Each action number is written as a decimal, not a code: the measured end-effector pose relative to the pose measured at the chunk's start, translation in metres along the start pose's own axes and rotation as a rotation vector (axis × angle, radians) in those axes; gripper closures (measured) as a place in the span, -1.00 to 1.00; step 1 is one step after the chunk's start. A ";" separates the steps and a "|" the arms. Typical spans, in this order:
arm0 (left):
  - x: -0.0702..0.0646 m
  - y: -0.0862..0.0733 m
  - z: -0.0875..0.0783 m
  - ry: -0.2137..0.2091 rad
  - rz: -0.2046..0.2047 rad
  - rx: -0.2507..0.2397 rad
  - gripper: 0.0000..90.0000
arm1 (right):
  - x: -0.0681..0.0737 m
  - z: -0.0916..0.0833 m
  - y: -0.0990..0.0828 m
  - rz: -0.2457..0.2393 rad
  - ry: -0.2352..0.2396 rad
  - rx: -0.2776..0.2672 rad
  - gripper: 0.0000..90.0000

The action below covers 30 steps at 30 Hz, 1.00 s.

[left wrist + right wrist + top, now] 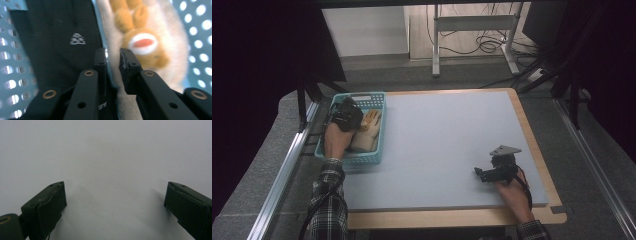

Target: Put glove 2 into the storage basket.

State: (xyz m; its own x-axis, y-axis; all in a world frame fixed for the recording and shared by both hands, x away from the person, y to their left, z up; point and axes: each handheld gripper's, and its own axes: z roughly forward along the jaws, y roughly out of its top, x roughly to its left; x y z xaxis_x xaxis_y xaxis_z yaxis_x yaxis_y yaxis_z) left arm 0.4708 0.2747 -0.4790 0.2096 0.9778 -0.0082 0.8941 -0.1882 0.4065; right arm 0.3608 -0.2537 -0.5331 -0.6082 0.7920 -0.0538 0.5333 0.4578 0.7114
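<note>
A: Jaws first, L gripper?

B: Left gripper [113, 56] has its jaws nearly together, pinching the edge of a cream glove [150, 37] w/ tan fingers and an orange-and-white patch on its back. The narrow gap between the jaws holds a fold of the cream fabric.

A: Where's that glove?

B: Inside the teal basket [374, 97], lying along its right side. A black glove [62, 37] w/ a small white logo lies just beside it, on the basket's left side, touching it.

A: And the basket?

B: At the left edge of the grey table [447, 140], far corner.

A: Right gripper?

B: Right gripper [484, 174] sits well apart from the basket, near the table's front right corner, jaws spread wide over bare grey surface, nothing between them.
</note>
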 end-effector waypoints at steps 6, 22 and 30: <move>-0.013 0.005 0.010 -0.034 0.023 0.032 0.80 | 0.000 0.000 0.000 0.000 0.000 0.000 -0.91; 0.006 -0.004 -0.011 -0.002 -0.017 -0.090 -0.17 | 0.000 0.000 0.000 0.000 0.000 0.000 -0.91; 0.013 -0.012 -0.020 -0.054 -0.036 -0.160 -0.54 | 0.000 0.000 0.000 0.000 0.000 -0.001 -0.91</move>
State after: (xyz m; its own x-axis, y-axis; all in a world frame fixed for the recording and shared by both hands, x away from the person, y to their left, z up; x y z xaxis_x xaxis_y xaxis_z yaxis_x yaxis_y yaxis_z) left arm 0.4550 0.2910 -0.4659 0.2033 0.9764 -0.0728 0.8277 -0.1317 0.5456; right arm 0.3607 -0.2537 -0.5331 -0.6083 0.7919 -0.0540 0.5328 0.4578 0.7117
